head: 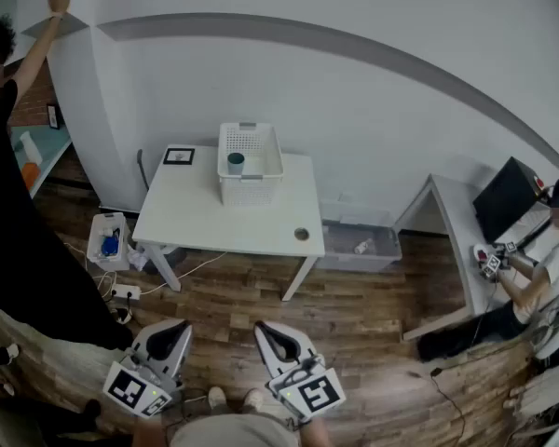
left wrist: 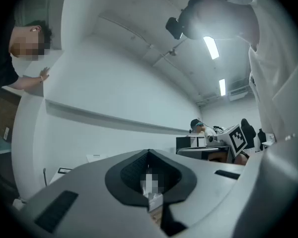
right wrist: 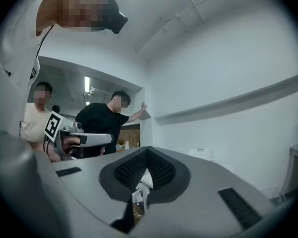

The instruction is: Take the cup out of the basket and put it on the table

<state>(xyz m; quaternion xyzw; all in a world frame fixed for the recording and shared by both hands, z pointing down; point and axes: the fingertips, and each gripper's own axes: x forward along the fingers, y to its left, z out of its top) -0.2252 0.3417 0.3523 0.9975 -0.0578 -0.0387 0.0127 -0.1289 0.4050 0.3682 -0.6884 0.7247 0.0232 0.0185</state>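
Cup (head: 236,163) in basket (head: 252,186), well ahead of jaws | left gripper (head: 178,328), right gripper (head: 262,330) pinched closed, empty: reach not begun

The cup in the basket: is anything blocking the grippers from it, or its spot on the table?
Only the white lattice plastic basket walls in the small teal cup, so it must lift over the rim. The white table in front is bare; nothing stands on the wooden floor between.

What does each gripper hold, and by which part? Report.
Nothing. The left gripper and right gripper are both shut and empty; the cup sits untouched in the basket.
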